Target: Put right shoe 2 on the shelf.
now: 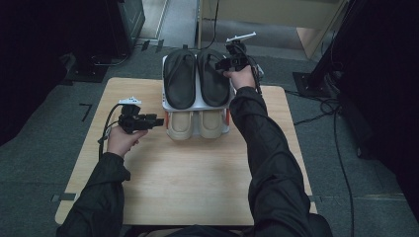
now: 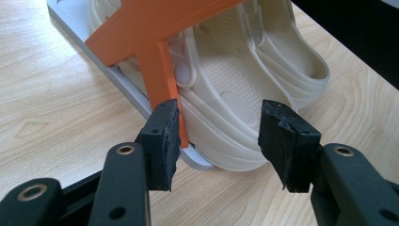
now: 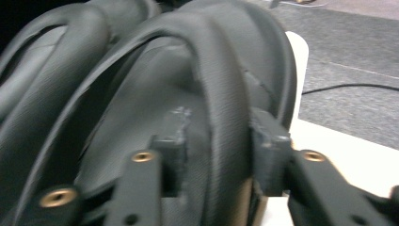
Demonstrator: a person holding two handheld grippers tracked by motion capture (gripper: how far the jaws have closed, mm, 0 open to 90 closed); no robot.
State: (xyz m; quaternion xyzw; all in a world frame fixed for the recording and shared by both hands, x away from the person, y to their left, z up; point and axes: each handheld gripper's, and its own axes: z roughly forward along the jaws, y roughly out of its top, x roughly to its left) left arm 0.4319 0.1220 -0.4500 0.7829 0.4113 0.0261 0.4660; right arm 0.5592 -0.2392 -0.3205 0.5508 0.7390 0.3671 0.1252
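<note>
A white two-tier shoe rack [image 1: 164,101] stands at the table's far edge. Two black slippers [image 1: 179,79] [image 1: 212,81] lie on its upper shelf, and two cream clogs [image 1: 180,123] [image 1: 211,122] sit below. My left gripper [image 1: 159,121] hovers open just left of the lower tier. Its jaws [image 2: 219,127] frame the heel of the nearer cream clog [image 2: 226,89] beside an orange rack bracket [image 2: 155,52], touching nothing. My right gripper [image 1: 221,64] is at the far right of the upper shelf. Its jaws [image 3: 219,141] straddle the strap of the right black slipper [image 3: 221,94] without squeezing it.
The wooden table [image 1: 197,187] has bare surface in front of the rack. Grey carpet surrounds it, with cables [image 1: 341,148] on the floor at the right and dark equipment stands at the back left and right.
</note>
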